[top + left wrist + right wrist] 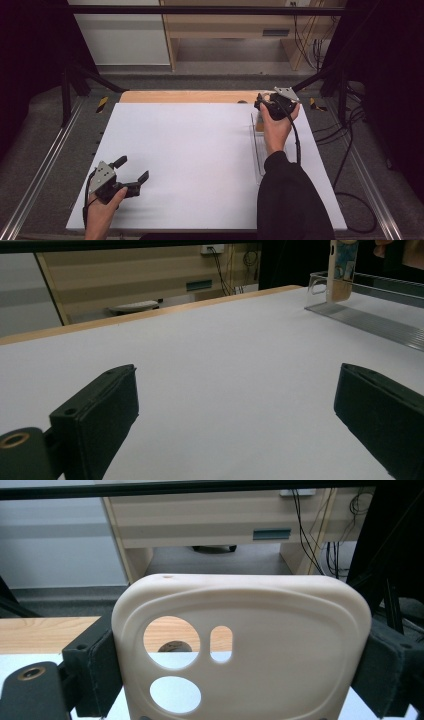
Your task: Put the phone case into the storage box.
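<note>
White table (200, 150) before wooden shelving (225, 25); right tongs (240, 655) clamping cream phone case (280, 630), left tongs (131, 175) spread wide.

From my remote station I look down on a white table top (200, 160) with a strip of pale wood (185, 96) along its far edge. Grey carpet (45, 150) covers the floor around it, crossed by metal rails (35, 180) on either side. Black frame struts (80, 75) rise at both far corners, with black curtains (30, 45) behind them. Beyond stands a light wooden shelf unit (225, 25) beside a white panel (125, 40). Black cables (310, 45) hang at its right end. Lighting is even, without hard shadows.
</note>
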{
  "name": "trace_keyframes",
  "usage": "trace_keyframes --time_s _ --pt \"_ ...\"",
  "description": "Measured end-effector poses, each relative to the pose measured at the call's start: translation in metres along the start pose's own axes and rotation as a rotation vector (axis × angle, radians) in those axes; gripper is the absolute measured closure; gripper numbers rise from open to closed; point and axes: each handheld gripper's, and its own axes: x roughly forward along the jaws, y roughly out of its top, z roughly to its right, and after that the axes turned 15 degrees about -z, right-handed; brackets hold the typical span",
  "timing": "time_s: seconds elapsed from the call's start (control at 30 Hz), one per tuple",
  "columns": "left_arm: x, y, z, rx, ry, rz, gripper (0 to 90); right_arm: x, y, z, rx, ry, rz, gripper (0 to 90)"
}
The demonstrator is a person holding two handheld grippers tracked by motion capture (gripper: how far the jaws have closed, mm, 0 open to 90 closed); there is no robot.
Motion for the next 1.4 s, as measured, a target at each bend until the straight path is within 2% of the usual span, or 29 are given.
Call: trace_keyframes --time_s 0.1,0.23,0.33,0.5,0.63,0.8,0.93,1.4 --pt "0.000 0.000 0.001 0.002 -0.002 -0.002 3.6 0.003 0.000 0.001 0.026 0.002 0.003 11.0" --pt "0.001 0.000 0.001 0.004 -0.006 -0.005 3.7 0.007 0.001 0.000 0.030 0.000 0.013 11.1" --pt "0.003 0.000 0.002 0.009 -0.008 -0.013 3.7 0.010 0.000 0.000 0.050 0.013 0.013 11.0" --pt "0.003 0.000 0.002 0.005 -0.006 -0.010 3.6 0.015 -0.003 -0.002 0.036 -0.005 0.016 11.0" --pt "0.002 0.000 0.001 0.001 -0.001 -0.007 3.6 0.017 -0.004 -0.002 0.046 -0.001 0.018 11.0" --pt "0.003 0.000 0.002 0.004 -0.004 -0.010 3.6 0.019 -0.005 -0.004 0.035 -0.010 0.022 10.9" --pt "0.003 0.000 0.003 0.008 -0.005 -0.012 3.6 0.021 -0.006 -0.007 0.003 -0.013 0.026 10.9" --pt "0.003 0.000 0.004 0.008 -0.004 -0.017 3.7 0.021 -0.007 -0.009 -0.038 -0.010 0.026 10.6"
